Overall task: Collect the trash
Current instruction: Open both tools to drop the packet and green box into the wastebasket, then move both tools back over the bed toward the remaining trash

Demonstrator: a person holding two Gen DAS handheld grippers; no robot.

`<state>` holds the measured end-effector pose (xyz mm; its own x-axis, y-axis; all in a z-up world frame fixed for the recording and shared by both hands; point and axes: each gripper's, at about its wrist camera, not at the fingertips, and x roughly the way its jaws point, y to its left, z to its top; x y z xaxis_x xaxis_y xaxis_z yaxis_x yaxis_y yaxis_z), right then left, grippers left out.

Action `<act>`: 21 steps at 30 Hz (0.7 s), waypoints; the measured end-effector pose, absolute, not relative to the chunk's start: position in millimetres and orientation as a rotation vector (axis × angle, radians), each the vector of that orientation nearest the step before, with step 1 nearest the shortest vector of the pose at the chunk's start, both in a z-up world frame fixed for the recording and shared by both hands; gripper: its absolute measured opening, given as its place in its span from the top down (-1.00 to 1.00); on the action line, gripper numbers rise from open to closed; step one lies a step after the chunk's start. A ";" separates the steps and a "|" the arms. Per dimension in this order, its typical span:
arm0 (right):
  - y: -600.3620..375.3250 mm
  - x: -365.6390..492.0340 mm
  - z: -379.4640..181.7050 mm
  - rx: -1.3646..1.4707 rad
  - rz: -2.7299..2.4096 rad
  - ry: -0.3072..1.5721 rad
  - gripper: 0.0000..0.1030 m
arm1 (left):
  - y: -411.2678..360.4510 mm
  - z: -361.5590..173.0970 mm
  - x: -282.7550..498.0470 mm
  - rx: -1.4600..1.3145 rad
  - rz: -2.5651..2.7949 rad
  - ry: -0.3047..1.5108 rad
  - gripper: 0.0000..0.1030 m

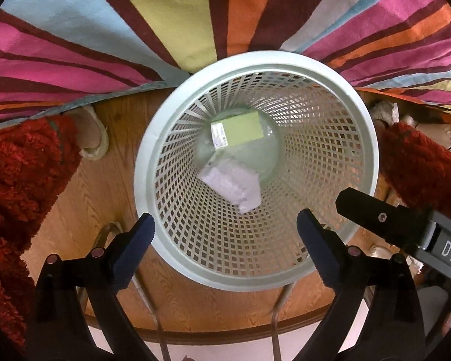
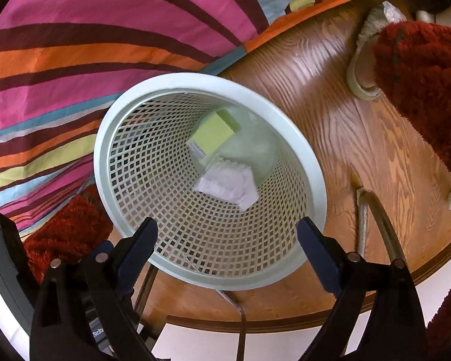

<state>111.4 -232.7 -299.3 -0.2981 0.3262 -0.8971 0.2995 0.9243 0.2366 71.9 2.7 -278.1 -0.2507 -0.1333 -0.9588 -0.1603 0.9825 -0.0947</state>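
A pale green mesh waste basket [image 1: 171,114] stands on the wood floor, seen from above in both views; in the right wrist view it is centred too [image 2: 111,126]. Inside lie a light green box [image 1: 240,128] [image 2: 215,132] and a crumpled white paper [image 1: 233,182] [image 2: 227,185]. My left gripper [image 1: 225,228] is open and empty above the basket's near rim. My right gripper [image 2: 227,231] is open and empty above the near rim; its body shows in the left wrist view [image 1: 385,219].
A striped multicoloured bedspread [image 1: 165,15] [image 2: 90,45] hangs behind the basket. Red shaggy rugs [image 1: 18,174] [image 2: 427,84] lie on either side. A pale slipper [image 1: 94,135] [image 2: 363,69] rests on the wood floor [image 1: 99,189]. Metal chair legs [image 2: 375,219] stand nearby.
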 end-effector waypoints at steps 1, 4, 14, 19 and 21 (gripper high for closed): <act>-231.2 111.0 -297.1 0.456 0.028 1.896 -0.74 | 2.1 -276.9 72.2 -0.211 0.031 1.824 -0.80; -231.4 110.2 -291.9 0.447 0.032 1.881 -0.74 | 3.7 -272.7 72.3 -0.212 0.040 1.806 -0.80; -234.2 108.3 -270.3 0.446 0.060 1.810 -0.74 | 13.0 -253.0 63.7 -0.267 0.028 1.782 -0.86; -234.3 108.1 -252.6 0.423 0.080 1.742 -0.85 | 11.5 -239.5 61.3 -0.262 0.027 1.760 -0.86; -234.6 108.5 -244.6 0.410 0.083 1.707 -0.85 | 14.6 -232.2 59.7 -0.267 0.031 1.745 -0.86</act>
